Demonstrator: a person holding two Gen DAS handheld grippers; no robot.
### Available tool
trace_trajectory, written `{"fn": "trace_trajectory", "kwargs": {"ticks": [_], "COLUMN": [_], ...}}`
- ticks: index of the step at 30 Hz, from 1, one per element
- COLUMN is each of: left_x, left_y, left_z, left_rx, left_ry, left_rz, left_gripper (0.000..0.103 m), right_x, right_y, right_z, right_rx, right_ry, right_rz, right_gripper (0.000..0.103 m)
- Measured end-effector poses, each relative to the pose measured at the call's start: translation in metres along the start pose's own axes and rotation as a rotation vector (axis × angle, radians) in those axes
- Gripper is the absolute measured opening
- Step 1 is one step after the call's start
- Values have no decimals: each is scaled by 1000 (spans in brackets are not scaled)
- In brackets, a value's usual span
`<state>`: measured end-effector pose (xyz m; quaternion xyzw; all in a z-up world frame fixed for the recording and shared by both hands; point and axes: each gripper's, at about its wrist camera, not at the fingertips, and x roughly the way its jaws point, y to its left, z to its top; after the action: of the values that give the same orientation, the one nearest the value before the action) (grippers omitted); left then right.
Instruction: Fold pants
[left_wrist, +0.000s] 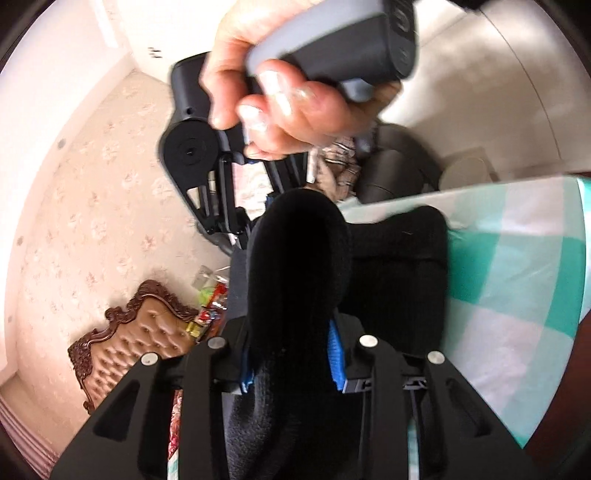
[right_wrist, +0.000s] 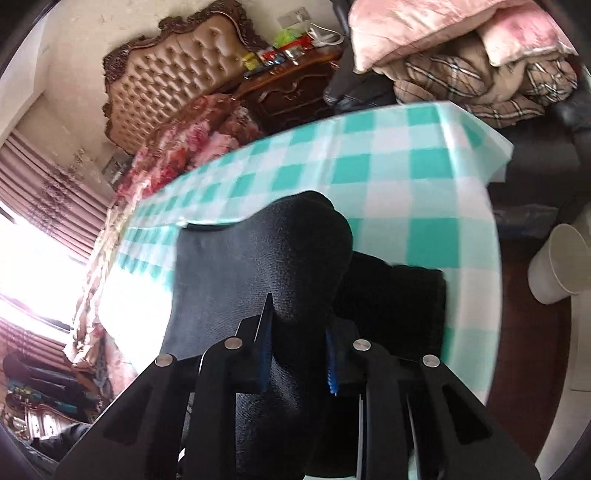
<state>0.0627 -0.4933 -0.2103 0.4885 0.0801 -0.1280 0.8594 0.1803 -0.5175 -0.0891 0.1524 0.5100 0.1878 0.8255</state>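
This is a lived-in home bedroom. Beyond the jaws in the right wrist view stands a tufted leather headboard (right_wrist: 173, 70) in a carved dark wood frame, with a floral red and pink bedspread (right_wrist: 184, 136) below it and a carved wooden nightstand (right_wrist: 291, 88) cluttered with small packets to its right. Further right lie piled pink and plaid quilts (right_wrist: 469, 55), pleated curtains (right_wrist: 48, 192) hang at the far left, and a teal-checked cloth (right_wrist: 388, 162) covers the surface directly ahead of the jaws.

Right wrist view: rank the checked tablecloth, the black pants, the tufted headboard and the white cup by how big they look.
1. checked tablecloth
2. black pants, inflated by nearness to the camera
3. tufted headboard
4. white cup
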Motion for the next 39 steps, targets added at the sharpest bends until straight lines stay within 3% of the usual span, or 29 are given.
{"fn": "trace_trajectory", "kwargs": {"ticks": [3, 5, 12, 17, 21, 22, 25, 27, 29, 32, 33, 35, 37, 39], "left_x": [11, 11, 11, 19, 13, 11, -1, -21, -41, -52, -50, -41, -23, 5], "left_y": [-28, -36, -4, -25, -43, -38, -23, -9, 25, 79, 95, 129, 152, 161], "left_z": [-6, -7, 14, 19, 14, 14, 16, 16, 8, -16, -24, -43, -59, -85], "left_rx": [65, 87, 17, 47, 62, 36, 5, -34, -196, -430, -474, -599, -698, -806], "left_ry": [23, 16, 3, -5, -50, -67, -154, -216, -220, -208, -200, -167, -83, 46], "left_rz": [-38, -24, -3, -35, -40, -60, -56, -70, -153, -242, -264, -340, -411, -523], "left_gripper": [32, 32, 32, 33, 51, 61, 81, 84, 84, 81, 75, 63, 38, 23], "right_x": [28, 32, -3, 9, 21, 20, 15, 3, -21, -62, -71, -80, -83, -80], "right_y": [-28, -38, -21, -39, -45, -44, -38, -33, -28, -6, 7, 25, 47, 61], "right_z": [-11, -16, -9, -10, -22, -23, -23, -22, -24, -40, -49, -63, -80, -91], "right_rx": [44, 68, 22, 44, 3, -9, -25, -33, -28, -58, -83, -114, -116, -105], "right_ry": [43, 30, -53, -20, -64, -74, -103, -137, -211, -346, -385, -434, -482, -514], "right_rz": [-39, -18, 22, -36, -129, -144, -227, -267, -312, -393, -437, -473, -521, -527], "right_gripper": [23, 23, 23, 24, 35, 39, 57, 62, 69, 84, 85, 88, 88, 88]}}
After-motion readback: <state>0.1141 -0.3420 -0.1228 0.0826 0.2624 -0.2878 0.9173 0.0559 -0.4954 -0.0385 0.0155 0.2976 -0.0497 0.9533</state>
